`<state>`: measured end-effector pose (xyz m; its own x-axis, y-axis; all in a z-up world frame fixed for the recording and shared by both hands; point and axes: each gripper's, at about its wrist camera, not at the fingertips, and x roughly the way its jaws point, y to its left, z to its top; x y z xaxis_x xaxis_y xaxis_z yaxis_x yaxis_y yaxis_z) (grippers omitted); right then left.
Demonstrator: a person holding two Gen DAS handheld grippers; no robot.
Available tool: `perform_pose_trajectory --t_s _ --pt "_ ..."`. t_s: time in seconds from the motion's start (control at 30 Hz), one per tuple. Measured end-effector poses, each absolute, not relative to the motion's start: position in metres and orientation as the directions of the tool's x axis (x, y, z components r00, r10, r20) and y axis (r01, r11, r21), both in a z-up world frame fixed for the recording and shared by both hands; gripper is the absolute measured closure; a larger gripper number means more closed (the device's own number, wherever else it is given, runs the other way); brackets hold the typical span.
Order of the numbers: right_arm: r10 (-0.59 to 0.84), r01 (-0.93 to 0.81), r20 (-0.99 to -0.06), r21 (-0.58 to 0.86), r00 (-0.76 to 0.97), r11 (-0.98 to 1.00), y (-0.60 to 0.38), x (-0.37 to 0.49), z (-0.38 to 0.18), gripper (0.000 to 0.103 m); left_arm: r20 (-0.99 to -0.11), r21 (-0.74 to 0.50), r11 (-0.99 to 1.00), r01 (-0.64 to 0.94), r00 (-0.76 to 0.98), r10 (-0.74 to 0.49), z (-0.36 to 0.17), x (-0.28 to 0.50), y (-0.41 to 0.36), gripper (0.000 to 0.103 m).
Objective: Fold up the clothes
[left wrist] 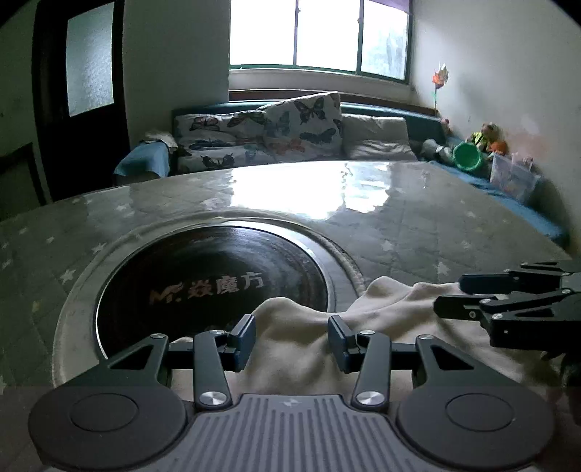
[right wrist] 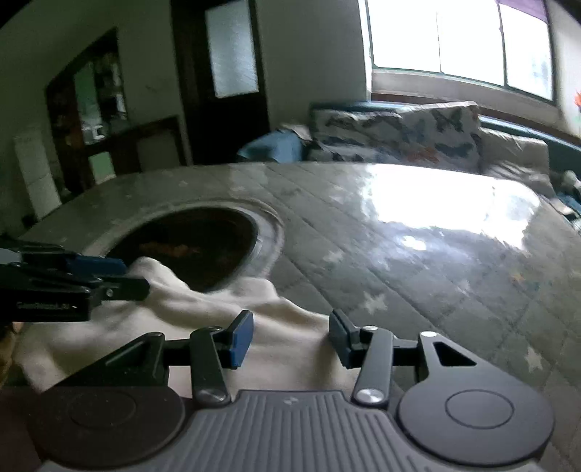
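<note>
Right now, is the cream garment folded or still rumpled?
Rumpled: the cream garment lies in loose humps on the table, with no clean folded edge showing.

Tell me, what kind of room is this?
Probably a living room in a home. There's a sofa with butterfly cushions under a window, toys in the corner, and a table with a cream garment on it.

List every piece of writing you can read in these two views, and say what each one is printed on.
"MF. 焱魔方": orange lettering on the black round heater plate set into the table; the first character is soft, so that reading is uncertain.
Small pale lettering on the side of the left gripper, seen from the right wrist: too blurred to read.
A small logo mark on the grey ribbed housing in each view: a symbol, no letters.
Nothing legible on the cream garment.
</note>
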<state>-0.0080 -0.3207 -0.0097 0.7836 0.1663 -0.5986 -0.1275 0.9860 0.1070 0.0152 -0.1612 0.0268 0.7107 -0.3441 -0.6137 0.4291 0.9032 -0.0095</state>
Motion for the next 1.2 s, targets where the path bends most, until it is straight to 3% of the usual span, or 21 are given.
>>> perform_pose_trajectory --t_s 0.43,0.8,1.2 --pt "0.161 -0.110 -0.588 0.122 0.793 0.986 -0.330 -0.017 -0.007 0.055 -0.627 -0.013 0.913 0.408 0.708 -0.325 0.020 0.019 -0.158 0.053" --pt "0.260 -0.279 -0.548 0.050 0.795 0.959 -0.287 -0.072 0.005 0.044 -0.580 0.014 0.890 0.455 0.729 -0.363 0.036 -0.042 -0.132 0.048" --pt "0.287 -0.346 -0.582 0.010 0.761 0.938 -0.274 -0.102 -0.004 0.044 -0.606 0.095 0.878 0.469 0.727 -0.323 0.012 -0.088 -0.115 0.048"
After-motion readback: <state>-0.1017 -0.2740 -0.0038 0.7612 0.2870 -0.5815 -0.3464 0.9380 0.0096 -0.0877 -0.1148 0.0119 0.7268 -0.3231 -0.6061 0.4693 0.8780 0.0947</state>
